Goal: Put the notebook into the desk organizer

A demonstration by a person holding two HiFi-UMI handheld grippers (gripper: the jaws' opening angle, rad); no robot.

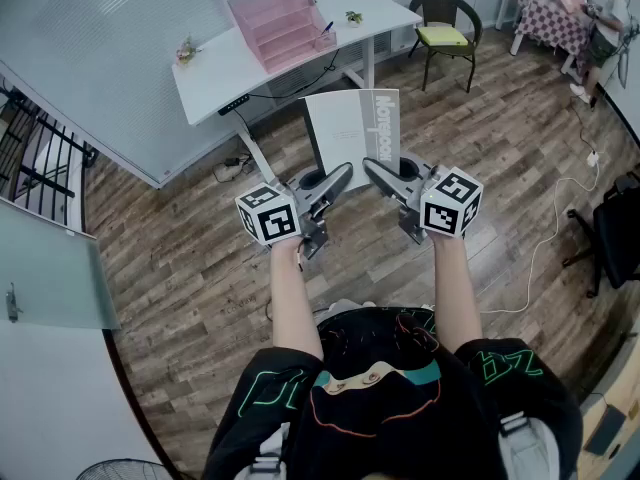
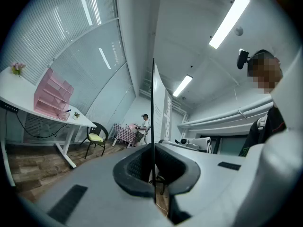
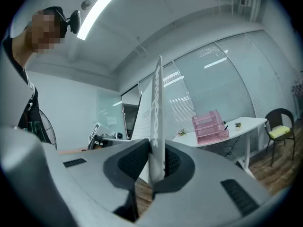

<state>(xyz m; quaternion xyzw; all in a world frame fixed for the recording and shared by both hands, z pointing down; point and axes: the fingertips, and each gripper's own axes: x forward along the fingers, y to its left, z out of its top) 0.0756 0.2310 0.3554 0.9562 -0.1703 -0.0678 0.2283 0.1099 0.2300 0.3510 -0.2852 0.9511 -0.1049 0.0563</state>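
I hold a grey-and-white notebook point(image 1: 352, 133) upright in the air between both grippers, over the wooden floor. My left gripper point(image 1: 343, 174) is shut on its lower left part, my right gripper point(image 1: 373, 172) is shut on its lower right part by the printed spine. In the left gripper view the notebook point(image 2: 160, 109) shows edge-on between the pads of that gripper point(image 2: 154, 168). The right gripper view shows the spine point(image 3: 156, 109) clamped in the right gripper point(image 3: 154, 167). The pink desk organizer point(image 1: 277, 18) stands on the white desk point(image 1: 215, 68), far ahead of the notebook.
A wicker chair with a yellow-green cushion point(image 1: 445, 28) stands right of the desk. A checked-cloth table point(image 1: 550, 20) with a person beside it is at the far right. Cables point(image 1: 548, 243) trail on the floor, a black chair point(image 1: 615, 230) stands at right, and a metal rack point(image 1: 30, 158) at left.
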